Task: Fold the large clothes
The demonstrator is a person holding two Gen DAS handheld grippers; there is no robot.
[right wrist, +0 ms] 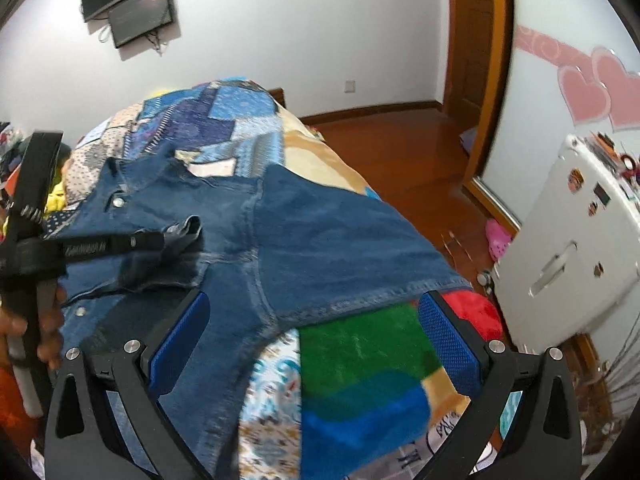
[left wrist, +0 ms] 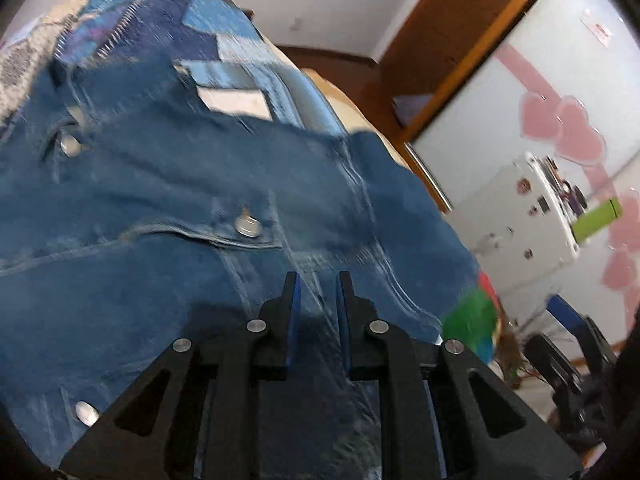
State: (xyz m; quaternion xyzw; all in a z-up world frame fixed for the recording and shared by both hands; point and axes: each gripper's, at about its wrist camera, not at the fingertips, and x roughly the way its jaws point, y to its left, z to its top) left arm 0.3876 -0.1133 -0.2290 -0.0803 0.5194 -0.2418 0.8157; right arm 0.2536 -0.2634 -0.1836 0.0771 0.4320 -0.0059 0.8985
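A blue denim jacket [left wrist: 160, 200] [right wrist: 320, 232] with metal snap buttons lies spread on a patchwork bedspread [right wrist: 360, 360] [left wrist: 160, 20]. My left gripper [left wrist: 318, 280] has its jaws nearly together, with denim running between the blue pads. In the right wrist view the left gripper [right wrist: 160, 242] comes in from the left, held by a hand [right wrist: 48, 332], and pinches a bunched fold of the jacket that is lifted over the jacket's front. My right gripper [right wrist: 314, 320] stands wide open above the jacket's near edge and the bedspread. Nothing is pressed between its pads [right wrist: 448, 340].
A white fridge-like cabinet [right wrist: 568, 248] [left wrist: 520, 216] stands right of the bed. Behind it is a sliding door with pink hearts [right wrist: 580, 92]. Brown wooden floor [right wrist: 400, 140] runs along the bed's right side, with a pink shoe [right wrist: 498, 240] on it. A screen [right wrist: 132, 4] hangs on the far wall.
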